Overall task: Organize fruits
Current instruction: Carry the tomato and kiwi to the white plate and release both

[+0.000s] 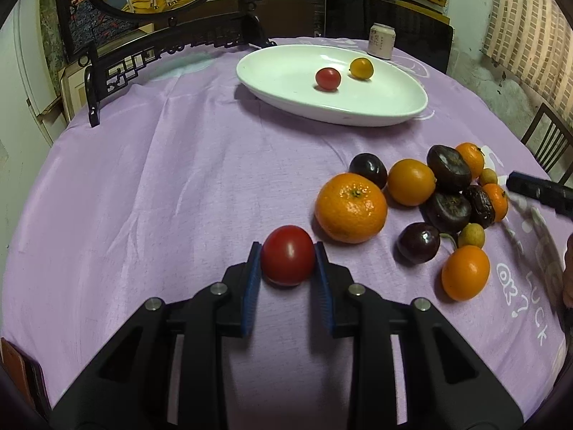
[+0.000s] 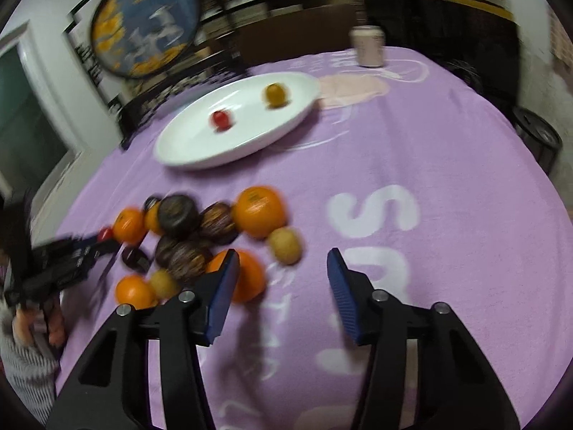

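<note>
My left gripper (image 1: pixel 287 248) is shut on a red tomato (image 1: pixel 288 256) that rests on the purple cloth. To its right lies a pile of fruit: a large mandarin (image 1: pixel 351 208), smaller oranges (image 1: pixel 412 186), dark round fruits (image 1: pixel 447 168) and small pale ones (image 1: pixel 472 235). In the right wrist view my right gripper (image 2: pixel 283 252) stands open with nothing touching its pads. A pale round fruit (image 2: pixel 284 242) sits just beyond its tips, and an orange (image 2: pixel 247 279) lies by its left finger. The white oval plate (image 1: pixel 286 95) at the back holds a small red tomato (image 1: pixel 327 79) and a yellow fruit (image 1: pixel 361 68).
A drink can (image 1: pixel 381 41) stands behind the plate near the table's far edge. A dark carved wooden stand (image 1: pixel 107 71) with a round painted panel borders the back left. A chair (image 1: pixel 548 143) is at the right. The cloth (image 1: pixel 161 197) carries white lettering.
</note>
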### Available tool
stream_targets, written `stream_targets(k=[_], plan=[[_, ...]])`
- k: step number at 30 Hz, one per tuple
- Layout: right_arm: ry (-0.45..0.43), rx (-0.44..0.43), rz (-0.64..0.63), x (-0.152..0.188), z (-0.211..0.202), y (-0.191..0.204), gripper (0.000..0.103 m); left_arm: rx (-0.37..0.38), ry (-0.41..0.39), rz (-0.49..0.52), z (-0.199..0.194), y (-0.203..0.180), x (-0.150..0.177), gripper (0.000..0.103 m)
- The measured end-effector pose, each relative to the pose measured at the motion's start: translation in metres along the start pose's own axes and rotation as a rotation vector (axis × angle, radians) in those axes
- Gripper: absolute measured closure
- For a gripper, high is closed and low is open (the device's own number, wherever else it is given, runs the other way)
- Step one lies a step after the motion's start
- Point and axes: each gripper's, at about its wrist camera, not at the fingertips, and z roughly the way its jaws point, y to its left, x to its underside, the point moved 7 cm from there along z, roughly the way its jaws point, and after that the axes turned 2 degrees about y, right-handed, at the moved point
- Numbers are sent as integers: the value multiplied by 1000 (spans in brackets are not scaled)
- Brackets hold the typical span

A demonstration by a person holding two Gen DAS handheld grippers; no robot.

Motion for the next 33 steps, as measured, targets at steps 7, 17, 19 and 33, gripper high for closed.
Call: stream_targets(k=[7,17,19,33], plan=[[66,-67,74,-5,19,-7,63,-12,3,10,1,-1,0,74],[106,-124,100,-6,32,-2,80,-16,3,14,1,-2,0,74],[104,-127,105,-6,31,-3,80,-15,1,13,1,-2,0,74],[13,-157,81,-66,18,18,79,-1,-79,-23,-10,-6,-71,74]])
